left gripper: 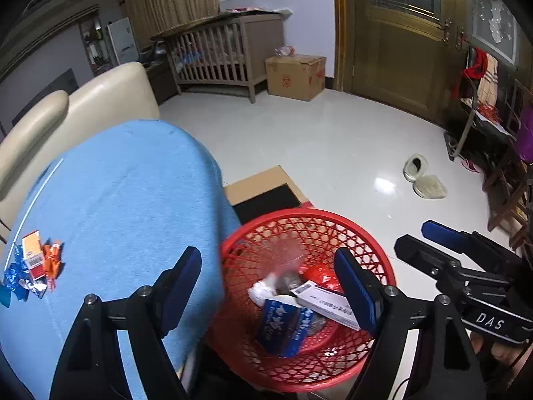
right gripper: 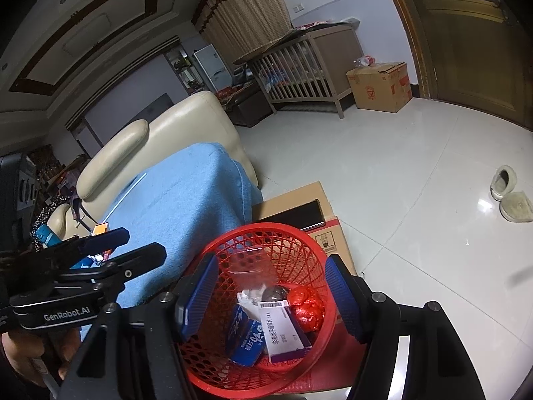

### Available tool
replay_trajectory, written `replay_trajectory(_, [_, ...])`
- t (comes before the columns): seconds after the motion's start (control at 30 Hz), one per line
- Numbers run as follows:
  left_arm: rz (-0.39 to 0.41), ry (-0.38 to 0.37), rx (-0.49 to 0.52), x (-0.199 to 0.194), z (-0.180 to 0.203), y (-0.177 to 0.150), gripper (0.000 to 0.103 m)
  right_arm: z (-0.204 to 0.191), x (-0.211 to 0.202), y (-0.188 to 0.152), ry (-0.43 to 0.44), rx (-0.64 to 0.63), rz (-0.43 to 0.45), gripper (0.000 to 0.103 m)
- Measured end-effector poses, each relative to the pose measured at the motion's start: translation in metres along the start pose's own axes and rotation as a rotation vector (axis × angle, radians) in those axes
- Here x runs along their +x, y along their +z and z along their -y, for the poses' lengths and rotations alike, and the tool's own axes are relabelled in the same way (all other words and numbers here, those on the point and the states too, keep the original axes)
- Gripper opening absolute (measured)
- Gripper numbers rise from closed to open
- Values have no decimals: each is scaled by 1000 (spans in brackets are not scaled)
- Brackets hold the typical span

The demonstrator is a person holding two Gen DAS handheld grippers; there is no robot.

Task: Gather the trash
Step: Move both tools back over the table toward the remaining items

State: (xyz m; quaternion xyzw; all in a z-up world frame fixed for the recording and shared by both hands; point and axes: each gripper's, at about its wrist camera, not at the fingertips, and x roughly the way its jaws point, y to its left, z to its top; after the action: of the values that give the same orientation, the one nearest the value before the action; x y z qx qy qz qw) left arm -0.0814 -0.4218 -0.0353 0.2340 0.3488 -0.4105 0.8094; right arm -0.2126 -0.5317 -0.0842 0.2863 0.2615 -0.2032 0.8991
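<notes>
left gripper (left gripper: pixel 266 280), black frame with blue pads, hangs over the near rim of the red plastic mesh basket (left gripper: pixel 379 260); jaws stand wide apart, nothing between the pads. right gripper (right gripper: pixel 271 295), same build, sits over the same basket, jaws parted, pads empty, the basket's inside showing between them. each gripper shows in the other's view, off to the side.

inside the basket: a blue carton with white lettering (left gripper: pixel 283 326), a white and purple box with a barcode label (left gripper: pixel 324 301), a crumpled white tissue (left gripper: pixel 261 291), a shiny red foil wrapper (left gripper: pixel 318 273), and a clear plastic bag (left gripper: pixel 288 253) leaning against the far wall.

basket stands on a flat brown cardboard box (right gripper: pixel 299 200), just beside a seat covered in a light blue towel (left gripper: pixel 126 200). on the towel, well apart from the basket, lies a small heap of trash: an orange and white box (left gripper: pixel 31 251), orange wrappers (left gripper: pixel 53 261), blue foil wrappers (left gripper: pixel 13 276).

beyond: cream leather sofa (left gripper: pixel 110 93), white tiled floor (left gripper: pixel 333 140), a pair of pale slippers (left gripper: pixel 423 176).
</notes>
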Motion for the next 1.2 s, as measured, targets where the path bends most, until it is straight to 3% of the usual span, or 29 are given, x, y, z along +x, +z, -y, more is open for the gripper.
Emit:
replay_trajectory(0.5, [46,78,-175,-35,-84,-35,82,-70,6,6,56,-140,-13,70])
replay_trajectory(1.0, [59,258,-469,-78,-222,-132,82,-187,44,-16,168,-360,-122,70])
replay_trajectory(1.2, [41,332,-584,-83,-268,-168,82,-247,72,-18,251,-438,-189,70])
